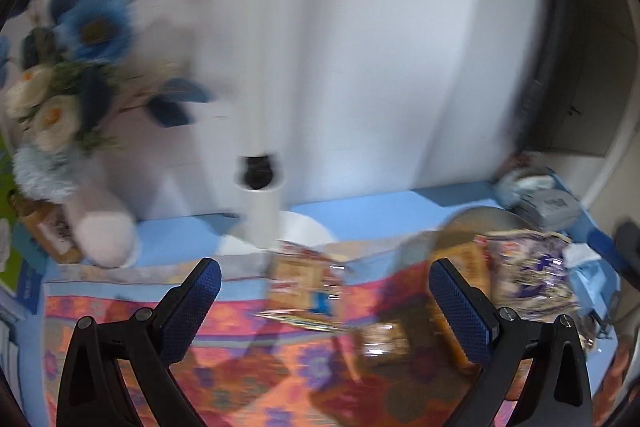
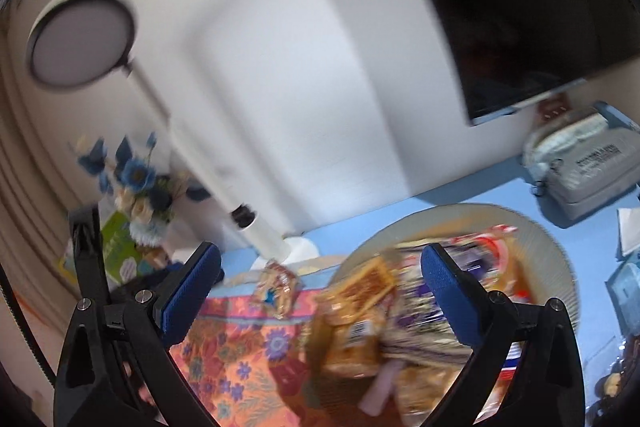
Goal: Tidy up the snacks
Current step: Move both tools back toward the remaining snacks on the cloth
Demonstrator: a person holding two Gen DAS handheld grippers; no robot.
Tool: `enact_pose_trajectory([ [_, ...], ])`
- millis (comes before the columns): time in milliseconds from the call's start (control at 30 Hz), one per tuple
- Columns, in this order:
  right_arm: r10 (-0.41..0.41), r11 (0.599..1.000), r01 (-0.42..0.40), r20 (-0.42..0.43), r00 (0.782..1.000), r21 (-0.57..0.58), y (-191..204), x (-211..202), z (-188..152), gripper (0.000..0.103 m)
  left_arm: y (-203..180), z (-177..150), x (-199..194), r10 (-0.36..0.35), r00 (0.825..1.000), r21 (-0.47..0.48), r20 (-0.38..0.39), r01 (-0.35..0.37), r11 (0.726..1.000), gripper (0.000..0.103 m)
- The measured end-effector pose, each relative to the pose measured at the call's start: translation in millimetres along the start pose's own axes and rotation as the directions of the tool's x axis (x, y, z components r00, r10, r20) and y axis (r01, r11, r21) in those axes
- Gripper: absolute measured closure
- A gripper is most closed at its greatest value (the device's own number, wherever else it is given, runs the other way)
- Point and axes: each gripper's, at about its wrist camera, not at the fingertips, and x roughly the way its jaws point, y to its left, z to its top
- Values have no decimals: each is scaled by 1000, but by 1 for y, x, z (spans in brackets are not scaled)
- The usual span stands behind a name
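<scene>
A white panelled wall [image 1: 360,47] rises behind the blue surface [image 1: 380,211] — a patterned orange cloth [image 1: 248,367] covers its near part. A white lamp [image 2: 80,35] leans near blue artificial flowers [image 1: 92,27]; a dark screen [image 2: 520,7] hangs at right.

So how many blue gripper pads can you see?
4: two pads on the left gripper, at left and right; two on the right gripper, at left and right.
</scene>
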Motion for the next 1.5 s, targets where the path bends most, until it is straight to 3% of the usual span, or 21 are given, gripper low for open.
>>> enact_pose_trajectory([
  [167,46,998,-48,-65,997,-32,43,28,-27,1,61,0,-2,28,1000,-86,2,-27,996,0],
  [333,35,994,-47,-121,992,-99,80,57,-69,1,98,-14,4,40,999,-135,-18,-43,990,0],
  [667,-80,978,24,-264,961,-208,104,109,-142,1,105,-53,41,117,992,-66,-55,-121,990,0],
  [967,-252,953,189,-274,928,-238,84,123,-165,1,107,-64,58,84,994,-77,-70,-89,993,0],
  [1200,-339,938,304,-250,907,-169,67,133,-165,2,84,-57,69,4,997,-61,-71,-9,998,0],
  [1367,-338,941,330,-217,916,-71,52,141,-162,2,57,-46,86,-42,996,-16,-75,41,999,0],
  [1500,-310,946,322,-189,932,35,39,146,-154,0,41,-41,109,-130,985,-21,-113,128,992,0],
])
